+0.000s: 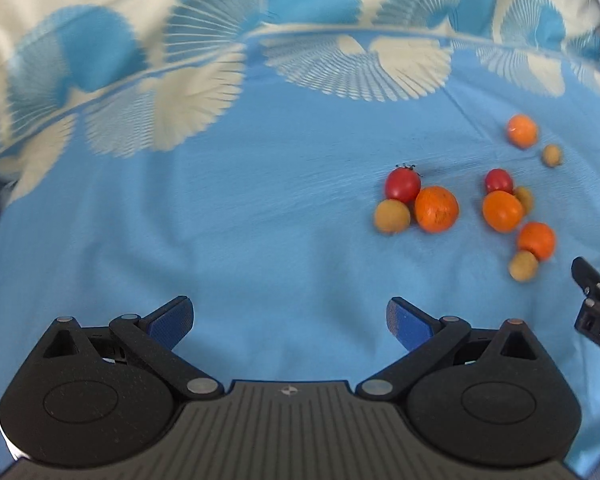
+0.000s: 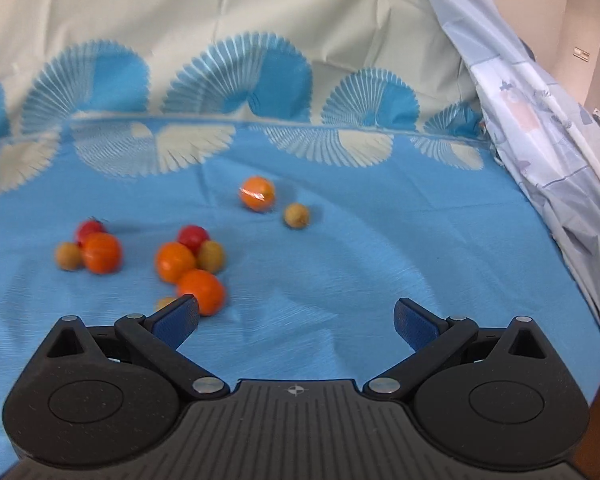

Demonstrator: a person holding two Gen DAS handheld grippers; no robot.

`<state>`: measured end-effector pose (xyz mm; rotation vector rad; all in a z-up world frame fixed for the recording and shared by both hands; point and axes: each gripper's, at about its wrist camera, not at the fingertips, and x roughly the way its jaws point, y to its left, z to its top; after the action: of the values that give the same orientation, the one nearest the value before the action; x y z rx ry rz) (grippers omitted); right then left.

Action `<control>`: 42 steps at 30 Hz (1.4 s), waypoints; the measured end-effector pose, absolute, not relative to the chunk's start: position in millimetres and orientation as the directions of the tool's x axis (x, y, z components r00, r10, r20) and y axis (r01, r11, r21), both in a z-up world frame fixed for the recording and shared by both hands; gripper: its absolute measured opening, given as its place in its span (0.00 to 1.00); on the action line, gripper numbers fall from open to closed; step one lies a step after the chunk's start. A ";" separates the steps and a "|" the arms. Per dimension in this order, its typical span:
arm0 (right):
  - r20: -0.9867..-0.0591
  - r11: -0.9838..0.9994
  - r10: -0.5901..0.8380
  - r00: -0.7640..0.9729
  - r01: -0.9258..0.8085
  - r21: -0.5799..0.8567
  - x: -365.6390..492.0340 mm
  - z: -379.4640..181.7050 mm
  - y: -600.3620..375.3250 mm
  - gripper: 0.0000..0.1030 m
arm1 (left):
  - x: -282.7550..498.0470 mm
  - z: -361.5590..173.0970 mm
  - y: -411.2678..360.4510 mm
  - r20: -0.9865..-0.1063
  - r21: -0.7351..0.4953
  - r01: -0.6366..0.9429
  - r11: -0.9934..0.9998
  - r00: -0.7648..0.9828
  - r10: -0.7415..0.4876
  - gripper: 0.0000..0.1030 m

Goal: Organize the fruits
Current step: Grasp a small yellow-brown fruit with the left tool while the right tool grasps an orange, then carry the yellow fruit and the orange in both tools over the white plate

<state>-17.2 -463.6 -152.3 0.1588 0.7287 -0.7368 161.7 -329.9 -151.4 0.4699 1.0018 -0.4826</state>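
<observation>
Fruits [image 1: 460, 200] lie scattered on the blue cloth [image 1: 260, 220], ahead and right of the left gripper [image 1: 290, 318], whose jaws stand wide apart, empty. Right wrist view: right gripper [image 2: 296, 320] spread wide, empty; fruits ahead-left, one orange [image 2: 201, 291] just beside the left fingertip.

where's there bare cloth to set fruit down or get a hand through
Left of the red tomato and tan fruit, the blue cloth is bare up to its fan-pattern border. In the right wrist view, cloth is also bare from the far orange pair across to the hanging sheet. The cluster around the middle orange is crowded.
</observation>
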 end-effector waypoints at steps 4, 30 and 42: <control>-0.716 0.764 -0.506 0.481 0.636 -0.113 7.0 -184.4 -486.4 0.99 | 178.7 -177.6 -363.7 -0.876 0.177 0.633 0.753 0.451 -0.173 1.00; -0.614 0.824 -0.430 0.662 0.566 0.033 -5.7 -168.3 -483.2 0.30 | 159.2 -128.7 -347.5 -0.836 0.013 0.682 0.732 0.409 -0.366 0.30; -0.531 0.889 -0.263 0.806 0.416 0.191 -96.7 -52.7 -396.5 0.30 | 62.4 -7.2 -196.7 -0.810 -0.007 0.519 0.855 0.499 -0.310 0.30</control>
<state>-96.7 -396.5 -52.7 0.3075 0.5183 -0.3692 62.4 -196.7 -7.2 0.2508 0.9212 -0.5074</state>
